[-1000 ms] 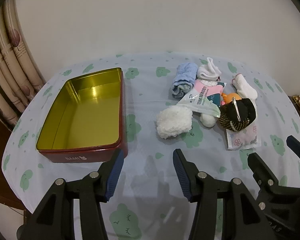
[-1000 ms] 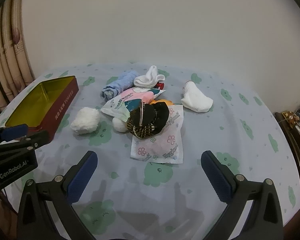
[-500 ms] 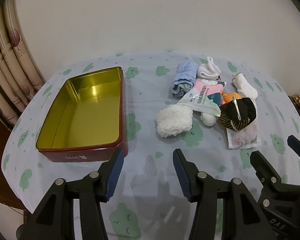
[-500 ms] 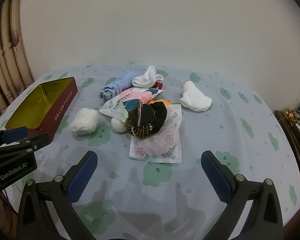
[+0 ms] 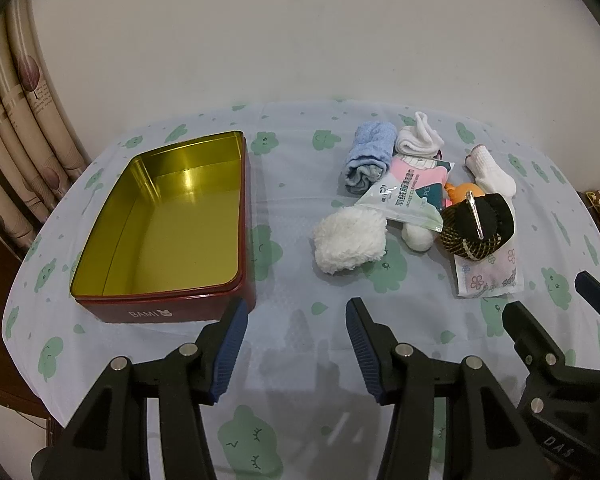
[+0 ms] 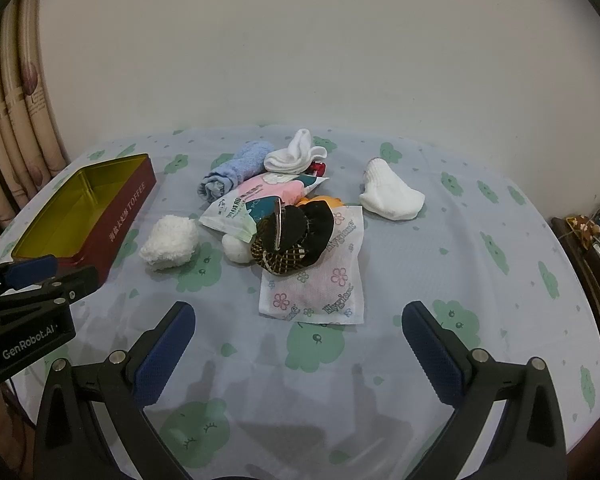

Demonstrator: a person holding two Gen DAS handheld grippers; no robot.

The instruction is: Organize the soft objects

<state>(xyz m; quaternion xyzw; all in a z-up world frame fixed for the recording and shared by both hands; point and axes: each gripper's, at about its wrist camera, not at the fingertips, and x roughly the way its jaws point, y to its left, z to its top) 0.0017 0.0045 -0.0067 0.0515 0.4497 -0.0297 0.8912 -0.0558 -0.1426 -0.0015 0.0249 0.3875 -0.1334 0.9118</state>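
A cloud-print cloth covers the table (image 5: 300,208), where a red toffee tin (image 5: 168,220) stands open and empty at the left, its rigid rim just ahead of the left gripper (image 5: 296,324), whose fingers are spread on nothing. The right gripper (image 6: 298,332) hangs likewise wide and empty before the heap. The floral wipes packet (image 6: 316,280) looks thin and slippery (best pinched at an edge); the rolled blue towel (image 5: 368,156) and two white socks (image 6: 390,192) should squash readily under a mid-body grip. The fluffy white ball (image 5: 350,240), light and springy, lies apart from the heap, nearest the tin, with bare cloth between them. The black mesh pouch (image 6: 292,236) tops the heap.
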